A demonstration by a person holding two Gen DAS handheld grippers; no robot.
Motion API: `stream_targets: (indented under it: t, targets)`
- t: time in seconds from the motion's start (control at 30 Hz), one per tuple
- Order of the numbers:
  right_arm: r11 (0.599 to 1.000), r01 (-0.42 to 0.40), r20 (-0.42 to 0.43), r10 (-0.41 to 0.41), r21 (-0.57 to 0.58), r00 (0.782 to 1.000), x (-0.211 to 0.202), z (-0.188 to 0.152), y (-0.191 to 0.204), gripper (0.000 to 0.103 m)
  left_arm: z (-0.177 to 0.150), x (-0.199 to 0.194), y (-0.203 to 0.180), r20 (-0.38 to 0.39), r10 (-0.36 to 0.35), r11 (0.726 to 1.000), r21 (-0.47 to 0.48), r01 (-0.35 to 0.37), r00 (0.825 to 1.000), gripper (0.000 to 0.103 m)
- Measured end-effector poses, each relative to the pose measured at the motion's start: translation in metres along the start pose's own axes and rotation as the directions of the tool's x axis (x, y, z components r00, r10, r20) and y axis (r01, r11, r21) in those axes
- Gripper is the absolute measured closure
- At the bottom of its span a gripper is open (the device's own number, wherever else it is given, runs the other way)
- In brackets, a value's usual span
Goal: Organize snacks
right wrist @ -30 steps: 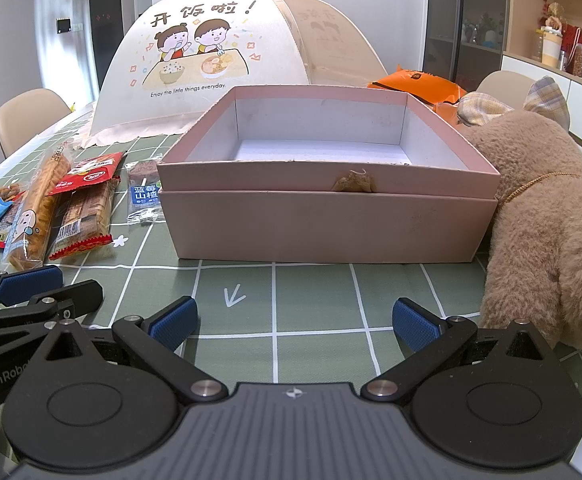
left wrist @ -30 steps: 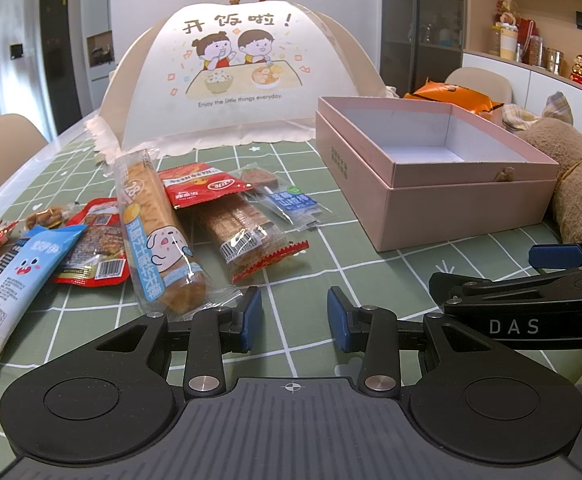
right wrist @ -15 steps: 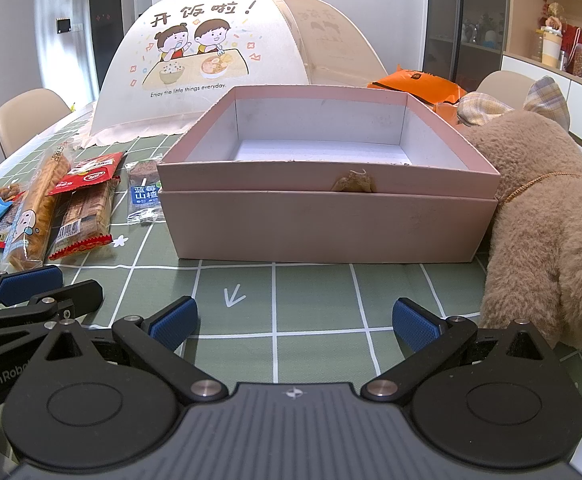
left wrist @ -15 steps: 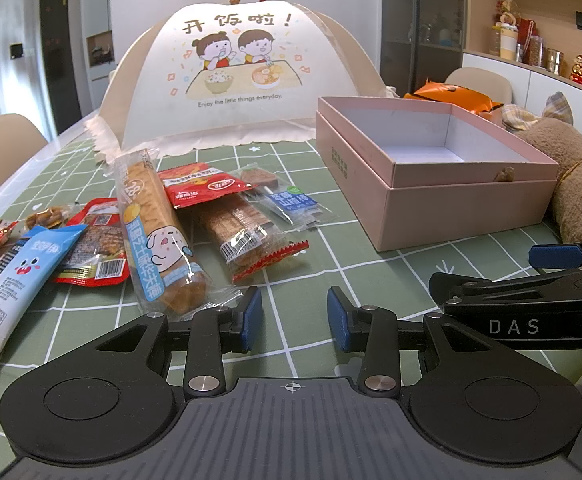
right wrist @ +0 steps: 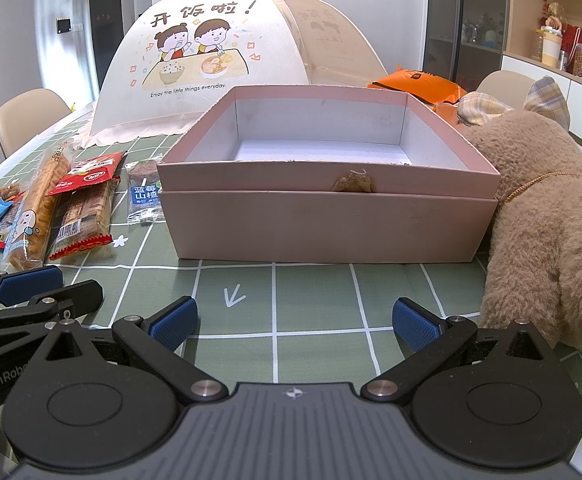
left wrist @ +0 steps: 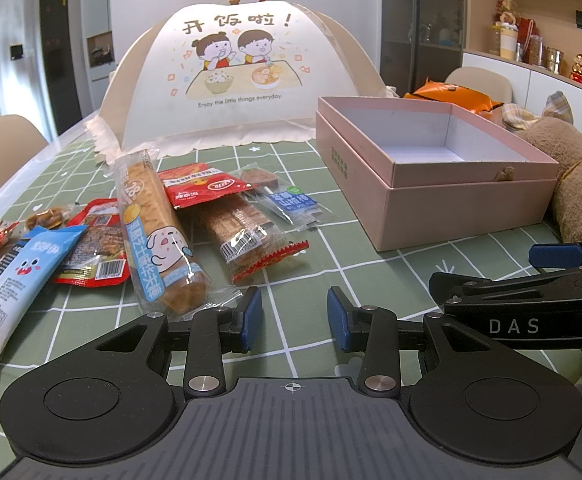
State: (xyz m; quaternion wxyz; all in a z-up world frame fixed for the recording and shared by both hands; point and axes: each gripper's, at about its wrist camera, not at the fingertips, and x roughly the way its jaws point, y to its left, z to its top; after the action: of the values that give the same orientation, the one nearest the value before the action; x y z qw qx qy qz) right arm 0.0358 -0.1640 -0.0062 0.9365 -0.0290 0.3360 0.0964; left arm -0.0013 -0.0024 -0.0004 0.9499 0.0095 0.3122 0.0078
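From the left wrist view, the left gripper (left wrist: 294, 318) hovers low over the green checked desk (left wrist: 315, 264), its blue pads apart with nothing between them. Just ahead to its left the snacks lie in a loose spread: a long bread stick packet (left wrist: 155, 232), a red-edged biscuit packet (left wrist: 247, 228) beside it, a small blue-labelled packet (left wrist: 291, 202), a red packet (left wrist: 95, 248) and a pale blue packet (left wrist: 9, 280) at the far left. The open pink box (left wrist: 431, 184) stands empty to the right, near a plush toy (left wrist: 579, 184). A domed food cover (left wrist: 235, 76) sits behind.

From the right wrist view, the right gripper (right wrist: 295, 326) faces the box (right wrist: 327, 220) with its pads spread wide and empty. The plush toy (right wrist: 551, 232) presses against the box's right side. The snack packets (right wrist: 51, 204) lie left of the box, and the left gripper (right wrist: 27, 284) shows at the left edge.
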Motion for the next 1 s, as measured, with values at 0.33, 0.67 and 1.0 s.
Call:
stream_targets:
  t: [0.33, 0.67, 1.0]
  targets:
    - [1.000, 0.000, 0.000, 0.000, 0.000, 1.000, 0.000, 0.000, 0.000, 0.000, 0.000, 0.000, 0.000, 0.000, -0.001, 1.000, -0.001, 0.001, 1.000, 0.061]
    - [0.998, -0.048, -0.098, 0.044, -0.036, 0.994, 0.000, 0.010, 0.001, 0.000, 0.005, -0.007, 0.005, -0.046, -0.015, 1.000, 0.021, 0.016, 0.999, 0.061]
    - [0.985, -0.130, -0.273, 0.096, -0.109, 0.957, -0.003, 0.020, 0.006, 0.000, 0.016, -0.083, 0.166, -0.126, 0.316, 0.866, -0.367, -0.340, 0.940, 0.061]
